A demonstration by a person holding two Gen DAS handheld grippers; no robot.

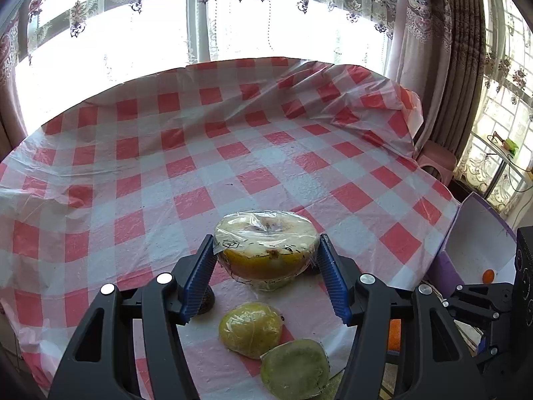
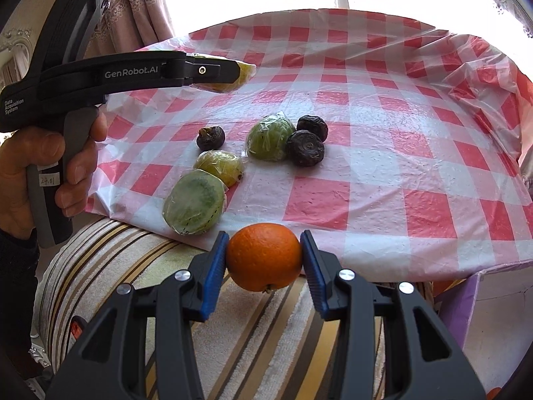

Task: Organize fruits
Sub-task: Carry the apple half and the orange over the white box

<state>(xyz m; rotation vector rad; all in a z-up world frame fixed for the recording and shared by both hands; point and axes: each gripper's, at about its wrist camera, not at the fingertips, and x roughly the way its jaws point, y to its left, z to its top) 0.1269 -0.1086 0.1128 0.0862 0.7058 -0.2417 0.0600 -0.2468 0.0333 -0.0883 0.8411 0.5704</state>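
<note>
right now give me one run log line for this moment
left gripper: shut on wrapped fruit half above table | right gripper: shut on orange off table edge | three dark fruits, three wrapped fruits on checkered tablecloth

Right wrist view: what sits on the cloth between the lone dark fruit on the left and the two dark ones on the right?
A plastic-wrapped green fruit lies between the lone dark fruit and the dark pair, touching the pair. The right wrist view shows it.

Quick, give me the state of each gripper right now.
Left gripper: closed on the plastic-wrapped yellow fruit half.
Right gripper: closed on the orange.
</note>
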